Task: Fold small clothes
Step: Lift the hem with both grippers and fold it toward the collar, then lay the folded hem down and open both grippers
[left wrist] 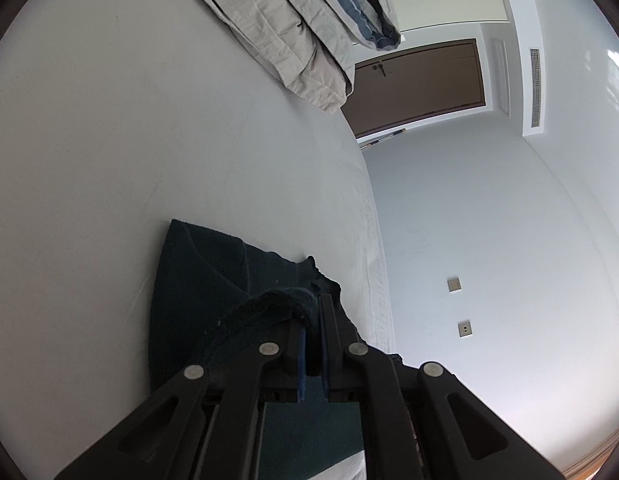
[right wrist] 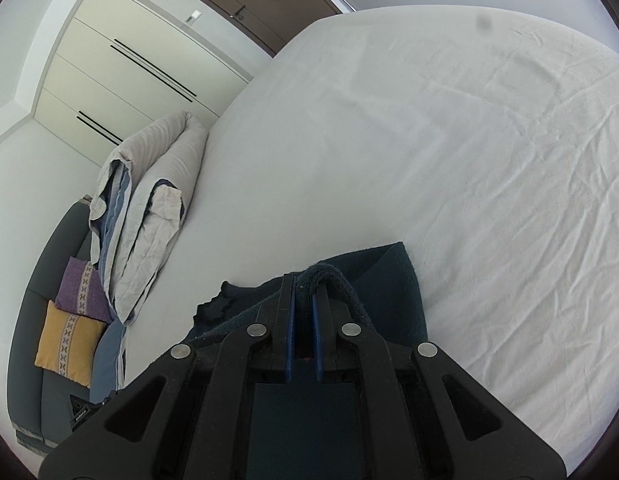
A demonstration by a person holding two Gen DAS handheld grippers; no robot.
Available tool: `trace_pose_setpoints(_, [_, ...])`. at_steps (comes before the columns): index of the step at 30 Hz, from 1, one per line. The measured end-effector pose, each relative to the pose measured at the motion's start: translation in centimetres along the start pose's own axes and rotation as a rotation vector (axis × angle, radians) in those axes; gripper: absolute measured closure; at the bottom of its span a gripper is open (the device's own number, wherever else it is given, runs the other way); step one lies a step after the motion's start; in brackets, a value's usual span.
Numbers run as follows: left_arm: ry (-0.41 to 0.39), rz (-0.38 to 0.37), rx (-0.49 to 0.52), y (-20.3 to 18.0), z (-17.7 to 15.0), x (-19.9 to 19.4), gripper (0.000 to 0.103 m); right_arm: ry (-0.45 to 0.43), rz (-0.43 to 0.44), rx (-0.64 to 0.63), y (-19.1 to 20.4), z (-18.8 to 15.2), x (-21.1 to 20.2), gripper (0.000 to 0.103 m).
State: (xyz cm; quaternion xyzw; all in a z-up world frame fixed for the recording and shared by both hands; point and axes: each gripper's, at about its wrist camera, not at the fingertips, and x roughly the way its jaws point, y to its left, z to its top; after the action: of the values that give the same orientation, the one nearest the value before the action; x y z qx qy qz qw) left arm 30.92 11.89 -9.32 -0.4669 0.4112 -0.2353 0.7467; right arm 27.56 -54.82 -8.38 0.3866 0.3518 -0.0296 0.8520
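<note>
Left wrist view low over the bed (left wrist: pixel 109 160), tilted, facing the door (left wrist: pixel 421 80), right wrist view close above the sheet, facing the wardrobe (right wrist: pixel 121 60), both sharing garment (left wrist: pixel 197 280), duvet (left wrist: pixel 285 32), door.

Dark teal terry garment (right wrist: pixel 393 292) on white bed sheet (right wrist: pixel 469 140), near edge lifted, partly folded.

The dark garment (right wrist: pixel 393 300) runs under the tongs (its near part hidden) in both views.
</note>
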Motion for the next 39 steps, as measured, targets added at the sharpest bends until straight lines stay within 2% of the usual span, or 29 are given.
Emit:
trace_pose_setpoints(7, [0.000, 0.100, -0.014, 2.4, 2.1, 3.6, 0.095, 0.019, -0.067, 0.005, -1.3, 1.1, 6.0, 0.096])
trace_pose_setpoints(9, [0.003, 0.109, -0.034, 3.2, 2.3, 4.0, 0.081, 0.066, -0.080, 0.001, -1.6, 1.4, 7.7, 0.095])
trace_pose_setpoints(11, [-0.019, 0.119, -0.043, 3.8, 2.4, 3.6, 0.052, 0.080, -0.068, 0.007, -2.0, 1.5, 8.8, 0.090])
trace_pose_setpoints(12, [-0.029, 0.115, -0.048, 3.9, 2.5, 3.5, 0.046, 0.074, -0.061, 0.003, -2.0, 1.6, 9.0, 0.088])
trace_pose_setpoints(13, [-0.033, 0.113, -0.056, 4.0, 2.6, 3.3, 0.037, 0.068, -0.059, -0.005, -2.0, 1.7, 9.2, 0.082])
trace_pose_setpoints(14, [-0.035, 0.110, -0.064, 4.0, 2.7, 3.2, 0.034, 0.063, -0.055, -0.010, -2.0, 1.8, 9.1, 0.075])
trace_pose_setpoints(15, [-0.037, 0.104, -0.067, 3.9, 2.7, 2.9, 0.034, 0.056, -0.051, -0.010, -1.9, 1.9, 9.1, 0.072])
trace_pose_setpoints(18, [-0.044, 0.073, -0.047, 3.1, 2.1, 2.0, 0.034, 0.011, -0.086, -0.001, -1.9, 2.0, 8.3, 0.056])
trace_pose_setpoints(22, [-0.043, 0.097, 0.034, 1.6, -0.2, 0.3, 0.033, 0.009, -0.107, 0.001, -1.4, 1.4, 6.4, 0.056])
trace_pose_setpoints(27, [-0.039, 0.156, 0.136, 0.4, -3.8, -1.4, 0.033, -0.041, -0.223, -0.121, 0.5, -0.2, 3.2, 0.056])
trace_pose_setpoints(29, [-0.026, 0.187, 0.195, -0.3, -5.4, -1.7, 0.033, -0.059, -0.224, -0.150, 1.0, -0.6, 2.3, 0.056])
trace_pose_setpoints(32, [0.002, 0.225, 0.268, -0.9, -7.4, -1.4, 0.033, -0.020, -0.161, -0.198, 2.9, -1.6, 2.0, 0.056])
trace_pose_setpoints(35, [0.004, 0.280, 0.312, -1.0, -8.3, -0.7, 0.033, 0.031, -0.134, -0.289, 5.3, -3.7, 2.5, 0.056])
trace_pose_setpoints(37, [0.001, 0.294, 0.335, -0.8, -8.7, -0.5, 0.033, 0.070, -0.137, -0.305, 5.3, -5.2, 3.3, 0.056])
trace_pose_setpoints(39, [0.013, 0.309, 0.347, -0.4, -8.9, -0.1, 0.034, 0.139, -0.207, -0.300, 4.4, -6.4, 5.3, 0.056])
